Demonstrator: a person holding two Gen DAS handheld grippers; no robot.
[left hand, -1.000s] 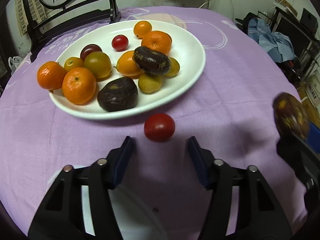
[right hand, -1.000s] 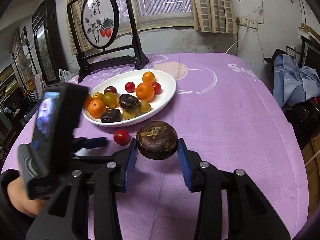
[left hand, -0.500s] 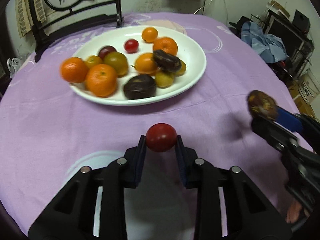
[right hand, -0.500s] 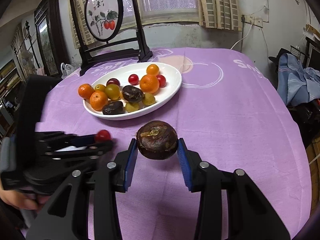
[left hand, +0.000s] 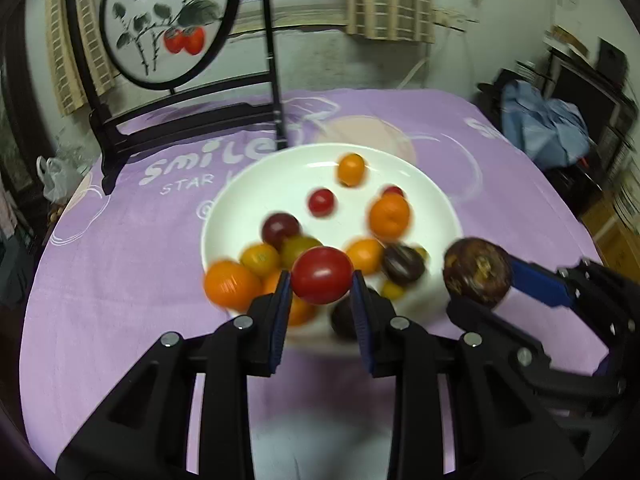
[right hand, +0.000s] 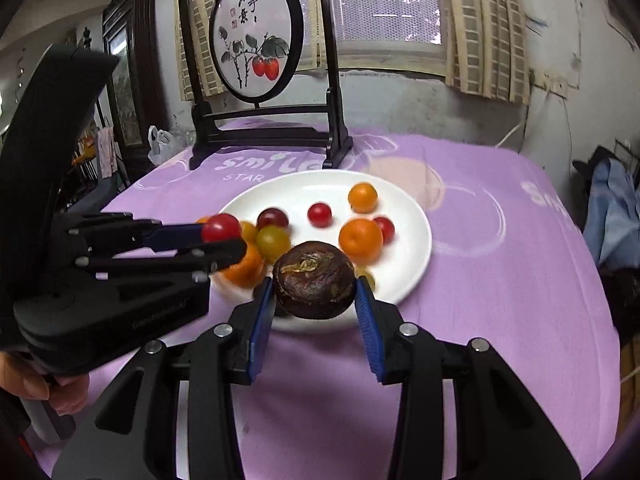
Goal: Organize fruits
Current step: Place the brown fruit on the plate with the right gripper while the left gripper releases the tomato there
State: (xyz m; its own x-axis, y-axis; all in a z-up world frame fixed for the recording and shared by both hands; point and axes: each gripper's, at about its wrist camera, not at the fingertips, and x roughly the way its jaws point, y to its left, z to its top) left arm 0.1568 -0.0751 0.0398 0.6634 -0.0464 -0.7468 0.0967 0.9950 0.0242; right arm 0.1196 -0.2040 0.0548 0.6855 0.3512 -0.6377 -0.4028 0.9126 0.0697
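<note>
My left gripper is shut on a red cherry tomato and holds it in the air over the near edge of the white plate. The tomato also shows in the right wrist view. My right gripper is shut on a dark brown passion fruit, held above the plate's near rim; the fruit shows at the right in the left wrist view. The plate holds several oranges, cherry tomatoes and dark fruits.
A round painted screen on a black stand stands behind the plate on the purple tablecloth. Blue clothing lies beyond the table's right edge. A white plastic bag sits off the far left edge.
My left gripper closed on the red tomato, lifted it off the cloth and carried it toward the plate. My right gripper, still holding the passion fruit, also moved up to the plate.
</note>
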